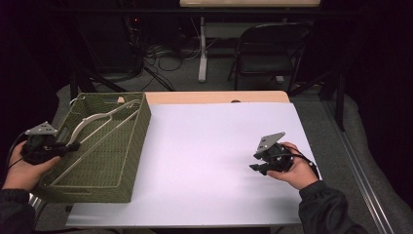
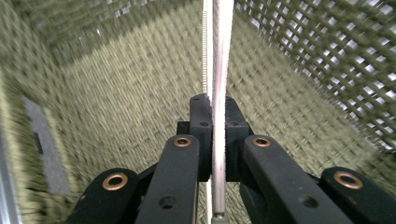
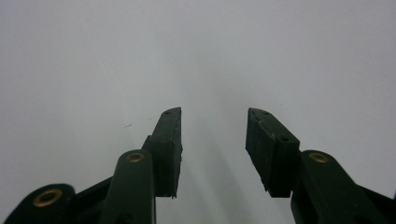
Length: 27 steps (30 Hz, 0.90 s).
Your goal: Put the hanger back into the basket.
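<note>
Pinching the white hanger [image 1: 92, 127] inside the green woven basket [image 1: 127, 161] at the table's nine o'clock edge, the left gripper [image 1: 68, 146] seems almost finished, release remaining, while the right gripper [image 1: 255, 167] idles with jaws spread.

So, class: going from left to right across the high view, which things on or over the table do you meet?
Left gripper → hanger, clamped in it → green woven basket → bare white table sheet → right gripper.

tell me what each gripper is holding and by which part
Left gripper clamps the pale metal clothes hanger by its thin straight bar; right gripper holds nothing.
</note>
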Each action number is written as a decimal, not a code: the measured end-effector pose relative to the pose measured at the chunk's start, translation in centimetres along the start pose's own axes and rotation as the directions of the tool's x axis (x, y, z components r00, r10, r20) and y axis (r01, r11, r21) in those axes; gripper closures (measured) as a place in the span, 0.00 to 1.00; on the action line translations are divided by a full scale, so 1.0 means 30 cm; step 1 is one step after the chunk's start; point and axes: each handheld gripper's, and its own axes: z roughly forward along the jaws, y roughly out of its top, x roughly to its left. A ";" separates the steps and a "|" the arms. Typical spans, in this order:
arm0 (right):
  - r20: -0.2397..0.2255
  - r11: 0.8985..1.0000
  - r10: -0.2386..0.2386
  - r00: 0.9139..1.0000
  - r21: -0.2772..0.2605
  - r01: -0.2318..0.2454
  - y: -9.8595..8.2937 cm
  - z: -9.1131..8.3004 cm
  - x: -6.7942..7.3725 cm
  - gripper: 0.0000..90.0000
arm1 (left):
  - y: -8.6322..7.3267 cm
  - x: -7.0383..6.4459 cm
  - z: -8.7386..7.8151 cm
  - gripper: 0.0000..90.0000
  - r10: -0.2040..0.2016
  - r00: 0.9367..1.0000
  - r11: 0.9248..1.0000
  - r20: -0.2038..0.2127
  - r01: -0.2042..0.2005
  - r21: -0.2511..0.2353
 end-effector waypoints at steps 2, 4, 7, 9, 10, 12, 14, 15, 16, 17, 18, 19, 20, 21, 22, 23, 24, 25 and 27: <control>-0.015 1.000 0.008 1.000 0.009 -0.008 -0.002 -0.003 0.000 0.62 | -0.015 0.003 0.036 0.97 -0.016 1.000 0.999 0.004 0.016 0.035; -0.019 1.000 0.006 1.000 0.002 -0.006 -0.009 0.001 -0.002 0.62 | -0.020 0.004 0.060 0.97 -0.020 1.000 0.999 0.010 0.019 0.051; -0.018 0.999 0.014 1.000 0.030 -0.014 -0.015 0.000 0.000 0.62 | -0.018 -0.001 0.081 0.96 -0.015 1.000 0.997 0.013 0.014 0.081; -0.019 1.000 0.018 1.000 0.005 -0.018 -0.023 0.006 0.001 0.62 | -0.018 -0.004 0.099 0.97 -0.005 1.000 0.994 0.004 0.005 0.114; -0.008 1.000 0.018 1.000 0.012 -0.018 -0.028 0.003 0.002 0.62 | -0.022 0.000 0.104 0.96 -0.008 1.000 0.993 0.003 0.007 0.120; -0.012 1.000 0.026 1.000 -0.017 -0.026 -0.033 0.007 0.003 0.62 | -0.024 0.002 0.104 0.96 -0.012 1.000 0.993 0.003 0.012 0.122; -0.009 1.000 0.020 1.000 0.014 -0.020 -0.034 0.000 0.002 0.62 | -0.025 0.002 0.108 0.96 -0.016 1.000 0.992 0.004 0.016 0.128; -0.008 1.000 0.024 1.000 0.007 -0.024 -0.036 0.001 0.002 0.62 | -0.026 0.003 0.110 0.96 -0.016 1.000 0.991 0.004 0.016 0.136; -0.006 0.999 0.032 0.999 -0.003 -0.032 -0.038 0.002 0.004 0.62 | -0.028 0.005 0.113 0.96 -0.023 1.000 0.989 0.007 0.021 0.144; -0.010 0.999 0.031 0.999 -0.006 -0.031 -0.038 0.002 0.004 0.62 | -0.028 0.005 0.115 0.96 -0.027 1.000 0.988 0.005 0.026 0.149; -0.009 0.999 0.032 0.999 -0.009 -0.032 -0.038 0.002 0.004 0.62 | -0.028 0.006 0.116 0.96 -0.029 1.000 0.988 0.004 0.028 0.155; -0.009 0.999 0.032 0.999 -0.009 -0.032 -0.038 0.002 0.004 0.62 | -0.028 0.006 0.116 0.96 -0.029 1.000 0.988 0.004 0.028 0.155; -0.010 1.000 0.029 1.000 -0.011 -0.029 -0.037 0.002 0.004 0.62 | -0.028 0.006 0.118 0.96 -0.028 1.000 0.987 0.005 0.027 0.159; -0.012 1.000 0.024 1.000 -0.007 -0.024 -0.037 0.001 0.003 0.62 | -0.028 0.005 0.120 0.95 -0.028 1.000 0.985 0.000 0.027 0.169; -0.012 1.000 0.023 1.000 -0.005 -0.023 -0.037 0.002 0.002 0.62 | -0.029 0.006 0.120 0.95 -0.029 1.000 0.985 -0.005 0.030 0.170; -0.007 1.000 0.021 1.000 0.008 -0.020 -0.036 0.000 0.002 0.62 | -0.029 0.008 0.117 0.93 -0.034 0.999 0.987 -0.009 0.035 0.160; -0.007 1.000 0.019 1.000 0.011 -0.019 -0.035 0.000 0.002 0.62 | -0.029 0.010 0.111 0.90 -0.037 0.999 0.989 -0.012 0.039 0.144; -0.009 1.000 0.020 1.000 0.012 -0.020 -0.034 0.000 0.002 0.62 | -0.029 0.013 0.104 0.87 -0.042 0.999 0.990 -0.016 0.043 0.133; -0.009 1.000 0.020 1.000 0.011 -0.020 -0.034 0.000 0.002 0.62 | -0.029 0.016 0.098 0.77 -0.044 0.999 0.992 -0.021 0.047 0.116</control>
